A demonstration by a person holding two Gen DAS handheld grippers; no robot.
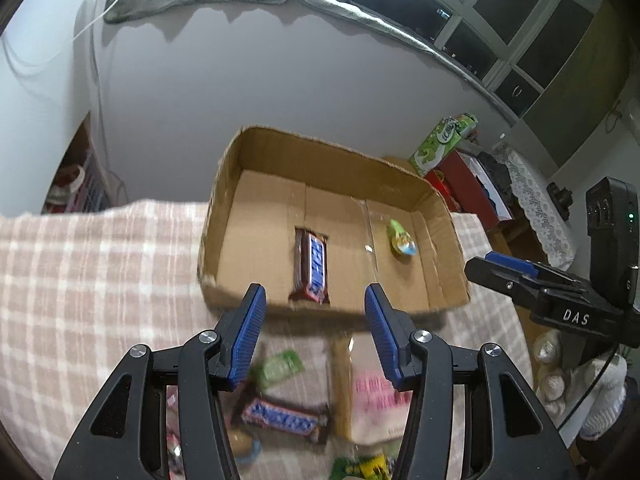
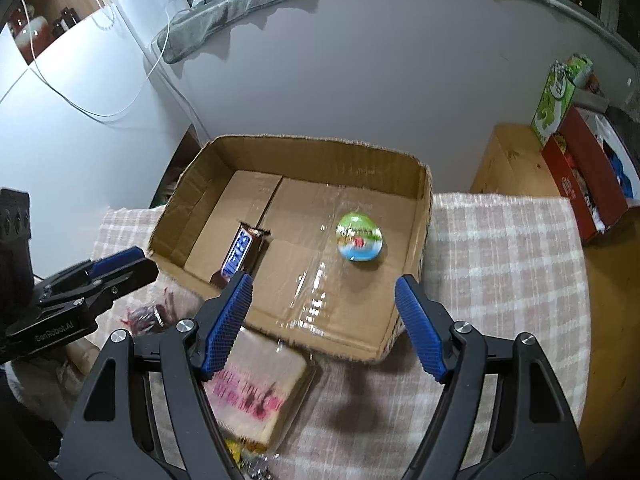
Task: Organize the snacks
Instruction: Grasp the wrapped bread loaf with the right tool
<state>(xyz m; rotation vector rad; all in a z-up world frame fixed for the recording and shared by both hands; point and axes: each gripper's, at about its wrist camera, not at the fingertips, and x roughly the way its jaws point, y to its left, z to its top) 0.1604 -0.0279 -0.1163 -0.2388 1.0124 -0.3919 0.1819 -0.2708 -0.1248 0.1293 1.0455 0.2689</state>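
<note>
Here the left gripper [image 1: 315, 300] hangs over the near edge of the cardboard box [image 1: 276, 148], its jaws spread wide and holding nothing. In the box a chocolate bar [image 1: 312, 266] lies left of a round green snack [image 1: 401, 237], the two well apart. Below the jaws, on the checked cloth [image 1: 80, 264], lie another chocolate bar [image 1: 286, 418] and a pink-printed packet [image 1: 380, 396], perhaps bread. The right gripper [image 2: 324, 308] also hovers at the box's near edge, jaws wide and empty.
</note>
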